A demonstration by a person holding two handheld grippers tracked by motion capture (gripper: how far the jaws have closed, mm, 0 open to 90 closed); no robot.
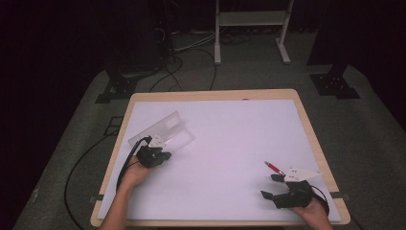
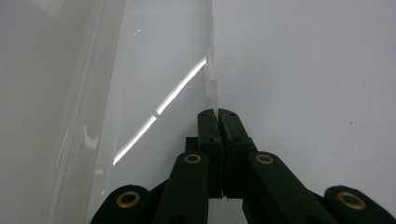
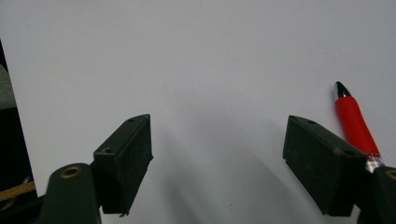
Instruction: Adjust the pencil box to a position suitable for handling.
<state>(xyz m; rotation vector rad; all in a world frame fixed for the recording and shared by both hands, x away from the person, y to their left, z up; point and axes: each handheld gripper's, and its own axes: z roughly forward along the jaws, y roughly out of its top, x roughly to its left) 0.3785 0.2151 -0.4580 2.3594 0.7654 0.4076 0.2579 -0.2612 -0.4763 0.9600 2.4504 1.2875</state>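
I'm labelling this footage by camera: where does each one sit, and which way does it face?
High view: above the person's side, looking forward and down on the table; forearms, left gripper, right gripper.
Left gripper view: along its shut jaws, clamped on the clear box edge.
Right gripper view: along its open jaws, red pen beside.
Shared: high and right gripper views both show the pen.

A rectangular table with a light wooden rim (image 1: 210, 94) stands on grey carpet. Nearly all of its top is covered by a white sheet (image 1: 230, 143), smooth and plain. Toward the left side of that sheet sits a clear plastic box (image 1: 163, 129), long and shallow, set at a slant to the table's edges. Near the right front corner, well apart from the box, lies a red pen (image 1: 273, 167) with a dark tip, flat on the sheet and pointing away toward the far left.
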